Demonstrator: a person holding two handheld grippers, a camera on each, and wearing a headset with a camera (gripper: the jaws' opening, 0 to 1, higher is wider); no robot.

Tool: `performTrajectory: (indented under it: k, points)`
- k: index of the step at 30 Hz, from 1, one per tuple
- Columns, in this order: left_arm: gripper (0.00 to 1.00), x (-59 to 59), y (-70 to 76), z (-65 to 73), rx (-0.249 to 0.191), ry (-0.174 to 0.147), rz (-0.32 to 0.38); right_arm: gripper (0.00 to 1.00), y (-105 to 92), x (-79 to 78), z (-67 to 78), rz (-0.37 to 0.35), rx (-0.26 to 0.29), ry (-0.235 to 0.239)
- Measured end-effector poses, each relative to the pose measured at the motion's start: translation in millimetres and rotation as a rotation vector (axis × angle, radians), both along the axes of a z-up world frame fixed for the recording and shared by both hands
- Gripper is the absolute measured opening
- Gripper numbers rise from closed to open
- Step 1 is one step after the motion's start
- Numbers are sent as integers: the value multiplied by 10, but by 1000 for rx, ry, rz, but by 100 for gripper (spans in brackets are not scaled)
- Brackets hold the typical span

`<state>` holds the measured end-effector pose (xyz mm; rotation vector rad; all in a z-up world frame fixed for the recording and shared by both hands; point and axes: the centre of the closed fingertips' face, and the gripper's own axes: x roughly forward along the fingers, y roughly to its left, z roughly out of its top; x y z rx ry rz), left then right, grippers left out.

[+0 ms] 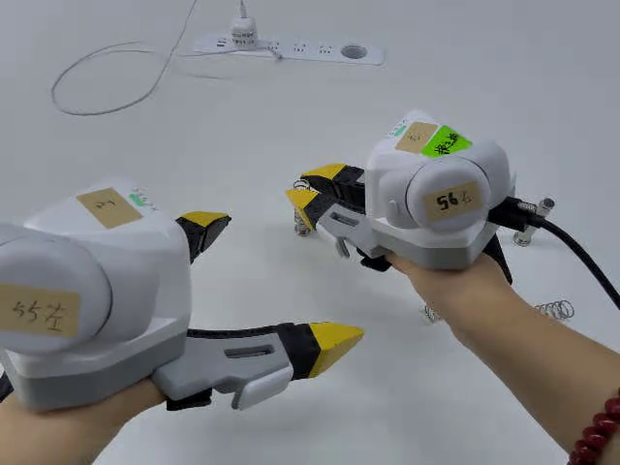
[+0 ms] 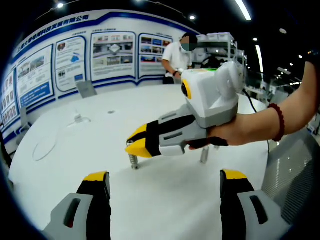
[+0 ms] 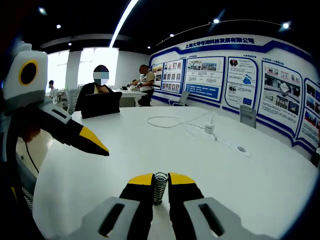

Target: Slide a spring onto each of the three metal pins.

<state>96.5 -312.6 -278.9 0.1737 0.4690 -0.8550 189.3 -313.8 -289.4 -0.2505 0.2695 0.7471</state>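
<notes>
Now right gripper fingers pinch upright dark tight-coiled spring; left gripper fingers wide apart, empty.

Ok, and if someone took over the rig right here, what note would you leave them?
Left gripper: open, holding nothing.
Right gripper: shut on a spring standing upright on the table; whether a pin is inside it is unclear.
One bare pin stands to its right; two loose springs lie nearer the person.
Done: nothing clearly finished. Left: seat all three springs.
</notes>
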Motion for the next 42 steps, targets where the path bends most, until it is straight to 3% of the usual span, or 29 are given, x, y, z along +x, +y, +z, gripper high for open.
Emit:
performTrajectory:
  k: [11, 21, 24, 42]
  points:
    - [92, 2, -1, 16, -18, 7, 4, 11, -9, -5, -126, -9, -3, 43]
    - [92, -6, -2, 13, -16, 9, 3, 12, 0, -11, -134, -8, 3, 48]
    - [92, -10, -2, 10, -14, 9, 1, 17, 4, -19, -136, -13, 12, 57]
    - [90, 8, -2, 17, -11, 4, 4, 32, -87, -106, 179, -58, 103, 93]
